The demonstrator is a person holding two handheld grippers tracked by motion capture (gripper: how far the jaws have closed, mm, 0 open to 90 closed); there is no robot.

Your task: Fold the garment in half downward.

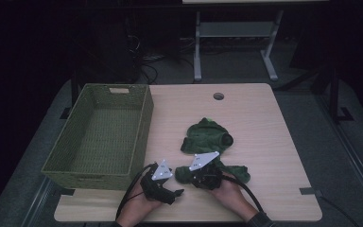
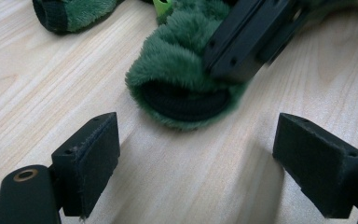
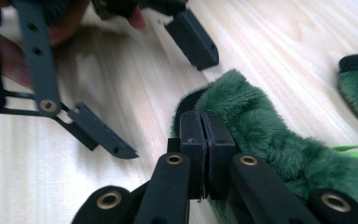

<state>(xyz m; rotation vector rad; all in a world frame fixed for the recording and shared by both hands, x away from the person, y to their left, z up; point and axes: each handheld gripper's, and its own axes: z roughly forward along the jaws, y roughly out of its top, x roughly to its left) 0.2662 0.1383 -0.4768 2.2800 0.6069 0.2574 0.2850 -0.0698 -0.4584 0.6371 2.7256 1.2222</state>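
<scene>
A green fleece garment [image 1: 208, 137] lies crumpled on the wooden table [image 1: 264, 142]. One sleeve reaches toward the front edge and ends in a dark ribbed cuff [image 2: 182, 100]. My right gripper [image 3: 206, 126] is shut on that sleeve just behind the cuff, its two pads pressed together with green pile bulging around them. The same gripper [image 2: 242, 42] is seen from the left gripper view, bearing down on the sleeve. My left gripper [image 2: 196, 144] stands open just in front of the cuff, jaws wide apart over bare wood and touching nothing. From above, it [image 1: 172, 193] sits left of the right gripper [image 1: 196, 176].
A green woven basket [image 1: 144, 127] stands on the left half of the table, its inside bare. A round cable hole [image 1: 218, 96] sits near the table's far edge. A second cuffed sleeve [image 2: 58, 14] lies farther back. Both hands rest near the front edge.
</scene>
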